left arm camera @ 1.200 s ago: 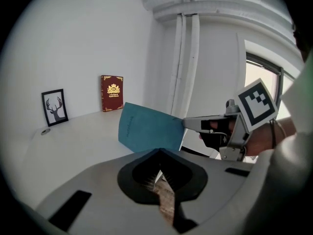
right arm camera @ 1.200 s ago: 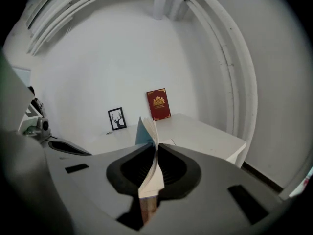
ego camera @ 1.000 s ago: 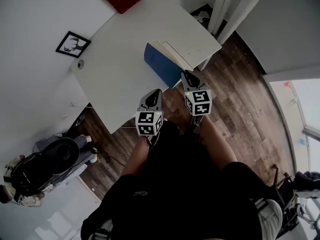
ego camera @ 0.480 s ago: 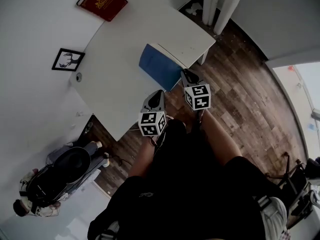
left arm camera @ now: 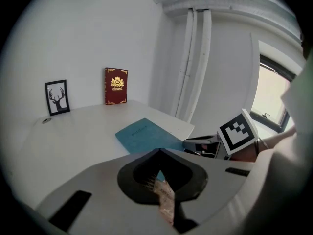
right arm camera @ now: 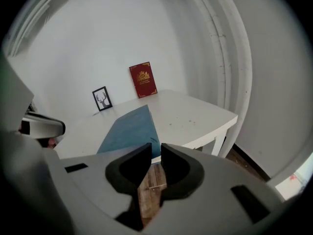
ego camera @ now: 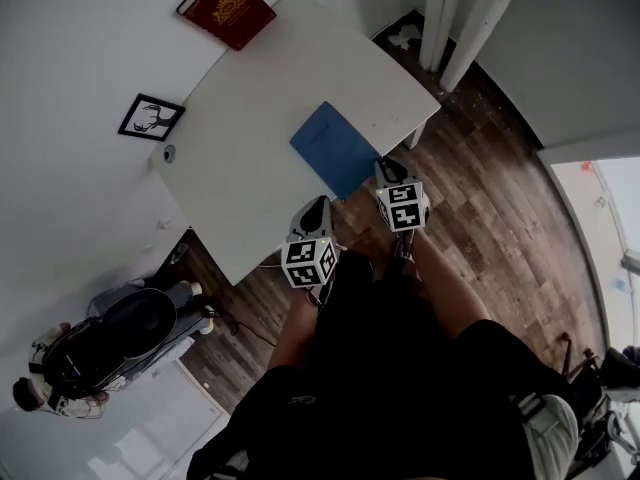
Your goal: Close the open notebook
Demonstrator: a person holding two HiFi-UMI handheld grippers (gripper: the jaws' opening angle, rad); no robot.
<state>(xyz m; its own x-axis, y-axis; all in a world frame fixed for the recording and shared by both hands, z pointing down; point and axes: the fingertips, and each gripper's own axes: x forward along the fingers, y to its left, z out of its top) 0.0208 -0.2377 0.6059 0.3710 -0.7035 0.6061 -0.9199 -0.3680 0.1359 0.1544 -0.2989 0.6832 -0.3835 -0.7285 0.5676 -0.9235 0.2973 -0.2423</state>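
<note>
The blue notebook lies flat and closed near the front edge of the white table. It also shows in the left gripper view as the notebook and in the right gripper view as the notebook. My right gripper hangs just off the table edge, right beside the notebook's near corner. Its jaws are opening, with a narrow gap and nothing between them. My left gripper sits at the table's front edge, short of the notebook, its tips together and empty.
A red book and a framed deer picture lean on the wall at the table's far side, with a small round object nearby. White curtains hang to the right. A dark bag lies on the wooden floor.
The notebook's raised cover and pages came down, and it now lies flat and closed. The right gripper has dropped back from the notebook to the table edge. The left gripper has barely moved.
</note>
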